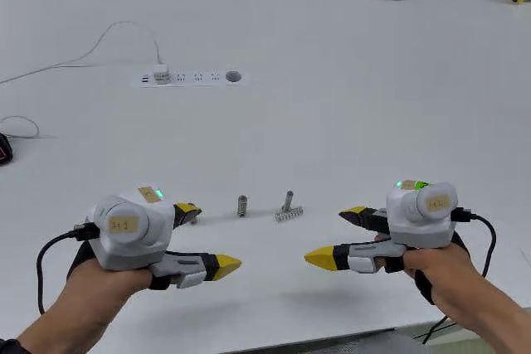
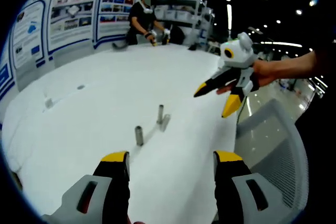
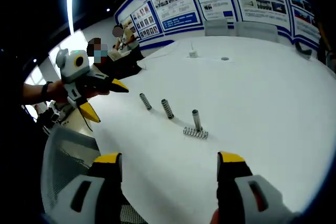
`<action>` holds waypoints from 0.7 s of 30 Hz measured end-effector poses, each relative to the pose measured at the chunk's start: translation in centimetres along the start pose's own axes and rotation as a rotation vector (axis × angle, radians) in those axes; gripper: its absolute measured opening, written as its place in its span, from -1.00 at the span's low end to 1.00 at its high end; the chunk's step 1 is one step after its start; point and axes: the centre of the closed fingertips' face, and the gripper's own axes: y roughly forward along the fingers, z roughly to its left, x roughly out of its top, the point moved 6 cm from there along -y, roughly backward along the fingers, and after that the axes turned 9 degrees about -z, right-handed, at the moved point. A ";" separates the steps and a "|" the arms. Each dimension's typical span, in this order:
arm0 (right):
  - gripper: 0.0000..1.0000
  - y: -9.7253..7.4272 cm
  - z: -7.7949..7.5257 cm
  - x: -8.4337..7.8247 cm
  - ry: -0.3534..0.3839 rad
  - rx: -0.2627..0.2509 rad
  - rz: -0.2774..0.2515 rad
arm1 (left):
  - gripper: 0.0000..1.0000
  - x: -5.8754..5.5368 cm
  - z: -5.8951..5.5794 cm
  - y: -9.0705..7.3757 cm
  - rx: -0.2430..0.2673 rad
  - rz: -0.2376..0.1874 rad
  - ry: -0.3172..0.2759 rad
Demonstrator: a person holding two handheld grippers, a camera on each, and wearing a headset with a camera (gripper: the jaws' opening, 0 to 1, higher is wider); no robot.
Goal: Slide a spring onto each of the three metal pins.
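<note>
Spring (image 1: 289, 215) lies flat on the counter (image 1: 348, 122) right by the bare pin (image 1: 287, 200), long axis running crosswise. Right hand-held gripper (image 1: 323, 235) looks a bit nearer than left hand-held gripper (image 1: 220, 235); both wide open, holding nothing.

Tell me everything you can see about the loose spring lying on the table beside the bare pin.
The small silvery coil spring looks like thin metal wire wound in tight, even turns. It is loose, lying on its side on the white table, right at the foot of the bare upright metal pin, not threaded onto it. Whether it touches the pin's base is too small to tell. Nothing grips it.
</note>
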 end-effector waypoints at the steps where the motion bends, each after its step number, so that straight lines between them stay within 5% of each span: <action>1: 0.51 -0.1 0.0 -0.1 0.001 -0.001 0.000 | 0.32 0.1 -0.1 0.2 -0.004 0.001 0.003; 21: 0.56 -1.1 0.2 -0.6 0.010 0.000 -0.003 | 0.28 0.4 -1.0 5.2 -0.060 0.027 0.023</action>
